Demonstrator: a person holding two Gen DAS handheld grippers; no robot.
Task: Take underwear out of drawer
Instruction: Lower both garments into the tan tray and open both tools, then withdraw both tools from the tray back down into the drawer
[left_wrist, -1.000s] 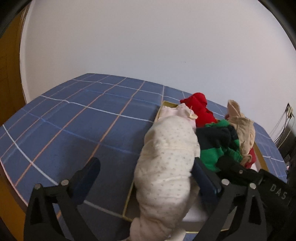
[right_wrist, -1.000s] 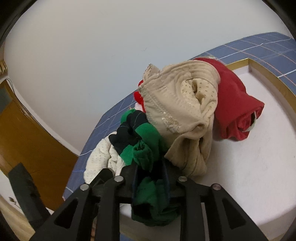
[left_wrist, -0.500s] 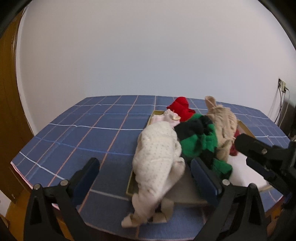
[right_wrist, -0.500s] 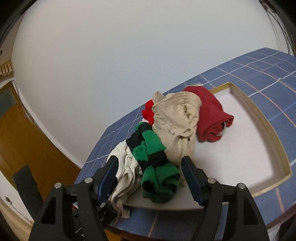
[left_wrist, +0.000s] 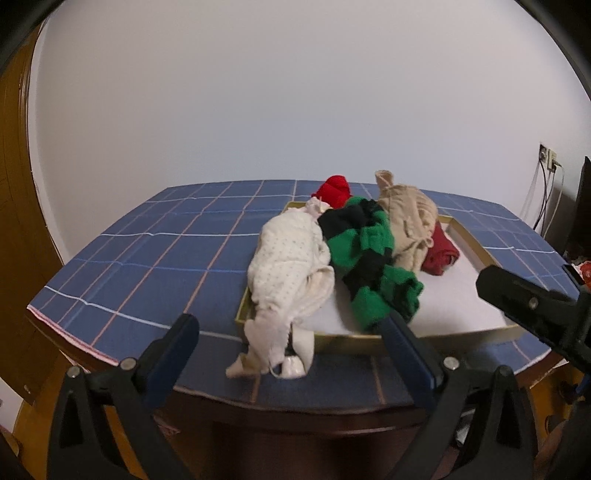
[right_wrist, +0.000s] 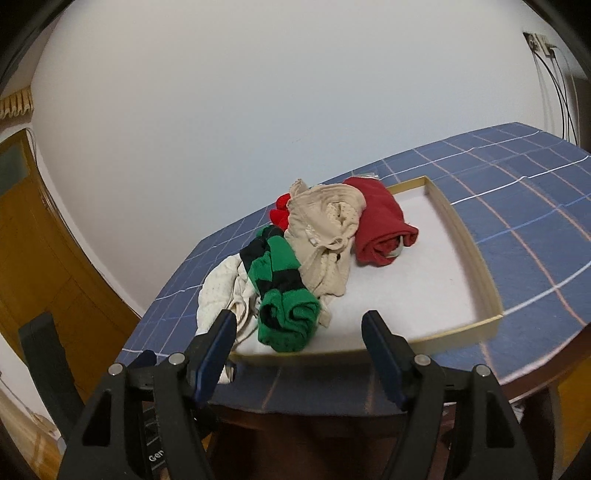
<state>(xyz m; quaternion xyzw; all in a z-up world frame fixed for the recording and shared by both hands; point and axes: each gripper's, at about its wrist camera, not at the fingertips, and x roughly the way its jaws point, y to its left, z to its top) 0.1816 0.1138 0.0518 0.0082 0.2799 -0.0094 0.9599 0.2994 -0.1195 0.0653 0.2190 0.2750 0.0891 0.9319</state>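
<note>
Underwear: a heap of rolled pieces in a shallow gold-rimmed tray w/ white floor, on a table under a blue plaid cloth. In the left wrist view the heap sits at centre frame. White dotted piece lies at 9 o'clock of the heap, draped over the tray's near-left rim, its tail on the cloth outside. Green-black striped piece touches it at 3 o'clock, inside the tray. Beige piece lies behind, at 1 o'clock of the striped one; dark red roll is tucked at the beige's 4 o'clock; bright red piece sits at 12, at the far rim.

Left gripper: fingers spread wide, nothing between them, hanging off the table's near edge at 6 o'clock of the white piece, apart from it.

Right gripper: jaws have just been opening, now spread, pads clear of cloth, nothing held. The striped piece shows just past the gap at 12 o'clock, resting in the tray. Right half of the tray floor is bare.

White wall behind; wooden door at 9 o'clock.
</note>
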